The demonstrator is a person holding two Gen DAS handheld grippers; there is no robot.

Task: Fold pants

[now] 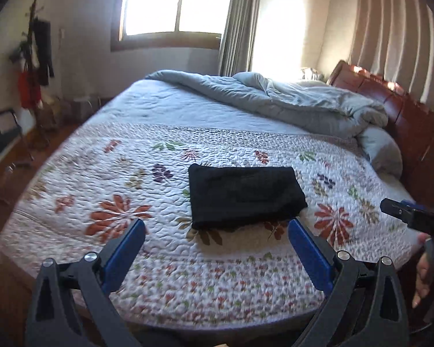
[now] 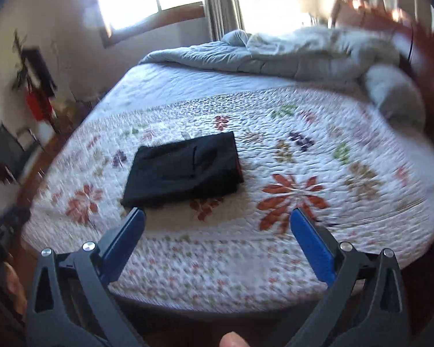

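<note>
Sunlit bedroom, seen from two cameras that each look out along a tool held above the near edge of a bed (image 1: 246, 303). Starting closest, the left hand-held gripper (image 1: 217, 225) fills the bottom of its view, its two blue-padded fingers spread wide with nothing between them; only patterned bedding shows in the gap. The right hand-held gripper (image 2: 217, 215) stands the same way in its own view, fingers wide apart and empty, and its dark tip also pokes in at the right edge of the left view. Both are raised off the bed and angled downward, well apart from the cloth, which suits tools that have let go rather than ones about to grasp. Just beyond the fingertips lie the pants (image 1: 246, 196), black, folded into a compact, flat rectangle with tidy edges. They rest near the front middle of the bed on a white quilted bedspread (image 1: 115, 173) printed with red, purple and green flowers. Judging by that neat, squared shape, the folding looks finished or very nearly so. Further back, a pale grey duvet (image 1: 275, 101) is bunched across the head of the bed, pushed clear so the front stays flat for folding. Behind it are a reddish wooden headboard (image 1: 390, 110), a bright window (image 1: 176, 3) and curtains.
</note>
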